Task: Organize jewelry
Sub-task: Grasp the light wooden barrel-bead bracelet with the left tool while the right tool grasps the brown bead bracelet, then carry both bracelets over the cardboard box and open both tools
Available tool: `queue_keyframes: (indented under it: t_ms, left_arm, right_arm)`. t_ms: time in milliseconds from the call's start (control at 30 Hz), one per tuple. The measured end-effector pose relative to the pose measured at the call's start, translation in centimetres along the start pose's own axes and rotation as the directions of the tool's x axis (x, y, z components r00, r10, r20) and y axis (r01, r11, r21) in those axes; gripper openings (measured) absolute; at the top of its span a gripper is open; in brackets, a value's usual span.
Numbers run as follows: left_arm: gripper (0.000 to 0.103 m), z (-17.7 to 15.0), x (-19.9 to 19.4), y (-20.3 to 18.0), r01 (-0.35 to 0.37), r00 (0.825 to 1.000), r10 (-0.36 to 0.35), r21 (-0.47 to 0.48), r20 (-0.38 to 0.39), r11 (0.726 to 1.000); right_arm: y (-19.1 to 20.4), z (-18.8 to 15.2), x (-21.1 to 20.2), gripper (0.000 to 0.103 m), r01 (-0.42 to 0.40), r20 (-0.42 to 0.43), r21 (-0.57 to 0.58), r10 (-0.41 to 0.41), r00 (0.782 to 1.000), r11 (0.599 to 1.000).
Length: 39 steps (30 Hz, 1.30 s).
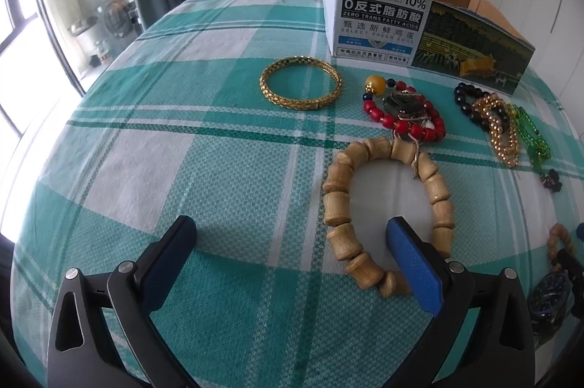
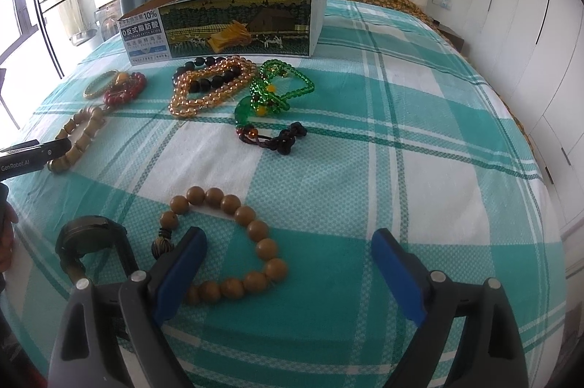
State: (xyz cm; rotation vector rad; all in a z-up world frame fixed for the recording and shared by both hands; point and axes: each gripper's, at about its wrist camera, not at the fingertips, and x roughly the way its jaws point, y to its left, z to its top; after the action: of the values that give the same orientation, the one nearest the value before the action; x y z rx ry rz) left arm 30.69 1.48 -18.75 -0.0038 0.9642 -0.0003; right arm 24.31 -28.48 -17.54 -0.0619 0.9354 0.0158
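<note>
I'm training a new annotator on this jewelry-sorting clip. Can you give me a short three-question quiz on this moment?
1. True or false: the left gripper is shut on the wooden barrel-bead bracelet.
2. Which piece lies nearest the cardboard box in the left wrist view: A) gold bangle, B) wristwatch?
3. What colour are the beads between the right gripper fingers?

Key: 1 false, open; 2 A; 3 brown.

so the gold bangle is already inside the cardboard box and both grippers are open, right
Not quite. The gold bangle lies on the checked bedspread in front of the cardboard box, as the left wrist view shows. Both the left gripper and right gripper are open.
</note>
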Motion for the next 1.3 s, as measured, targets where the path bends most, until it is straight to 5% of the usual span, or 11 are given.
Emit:
queue_keyframes:
  t_ms: [67,167,200,267,333,400,667,1300]
  left_arm:
    - [0.103,0.1,-0.1,-0.1,0.005,1.000,-0.004,0.010,-0.013,1.000]
    - [0.103,0.2,-0.1,-0.2,0.005,0.999,-0.005,0.007,-0.043,1.000]
    - [0.099,0.1,-0.3,-0.3,0.010,0.999,-0.010,0.010,-0.044,1.000]
    - [0.075,-0.4,-1.2,-0.8,0.036,0.999,-0.036,0.037,-0.013,0.999]
    - [0.034,-0.9,-2.1,-1.5,0.081,0.997,-0.081,0.075,0.000,0.994]
    - [0.018,-1.3,-2.5,-1.8,0.122,0.992,-0.122,0.085,-0.001,0.989]
    - [0.014,-1.2,-6.1,0.0,0.238,0.970,-0.239,0.021,0.051,0.971]
    - [0.012,4.3,-15.2,0.3,0.366,0.910,-0.374,0.082,0.177,0.927]
  right_arm:
    - [0.2,-0.1,-0.3,0.084,-0.014,0.011,-0.010,0.014,1.000,1.000]
    - [1.0,-0.3,-0.9,0.048,-0.035,0.035,-0.040,0.036,0.999,0.999]
    - [1.1,-0.4,-1.0,0.030,-0.039,0.041,-0.046,0.041,0.998,0.998]
    - [1.2,-0.6,-1.3,0.012,-0.042,0.044,-0.046,0.044,0.998,0.998]
    - [0.9,-0.8,-1.6,0.012,-0.057,0.040,-0.028,0.058,0.997,0.998]
    - [0.5,-1.0,-2.0,0.012,-0.068,0.039,-0.014,0.069,0.997,0.998]
    - [-1.2,-0.1,-6.8,0.012,-0.098,0.100,0.025,0.095,0.990,0.995]
    - [0.7,5.4,-14.3,0.012,-0.173,0.237,-0.066,0.184,0.954,0.983]
